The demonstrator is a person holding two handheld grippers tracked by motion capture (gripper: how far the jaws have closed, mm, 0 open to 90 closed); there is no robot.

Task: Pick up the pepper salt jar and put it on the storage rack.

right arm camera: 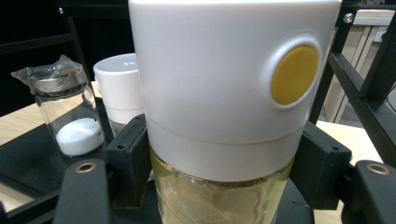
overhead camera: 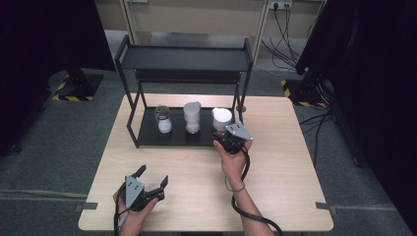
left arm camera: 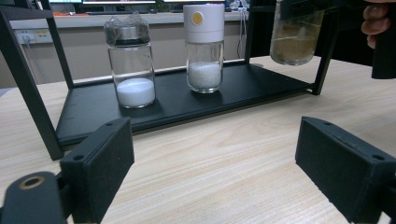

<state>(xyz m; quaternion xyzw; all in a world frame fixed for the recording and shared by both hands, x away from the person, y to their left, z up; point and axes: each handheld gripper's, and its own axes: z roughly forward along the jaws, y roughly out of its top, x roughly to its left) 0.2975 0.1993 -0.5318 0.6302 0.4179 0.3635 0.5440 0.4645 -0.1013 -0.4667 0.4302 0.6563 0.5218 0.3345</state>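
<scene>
A glass jar [right arm camera: 224, 93] with a white cap and a yellow button holds brown powder. My right gripper [right arm camera: 224, 172] is shut on it, one pad [right arm camera: 130, 158] on each side just under the cap. In the high view this jar [overhead camera: 221, 117] is at the right end of the black rack's lower shelf [overhead camera: 147, 132], with the right gripper [overhead camera: 220, 132] reaching in from the front. Whether its base touches the shelf I cannot tell. My left gripper [overhead camera: 152, 176] rests open near the table's front left with nothing between its fingers [left arm camera: 100, 163].
Two more jars stand on the lower shelf [left arm camera: 177, 105]: a clear one with a wrapped lid and white powder [left arm camera: 130, 65], and a white-capped one with white grains [left arm camera: 203, 46]. The rack's upper shelf [overhead camera: 184, 58] overhangs them. Its posts [left arm camera: 28, 84] frame the shelf.
</scene>
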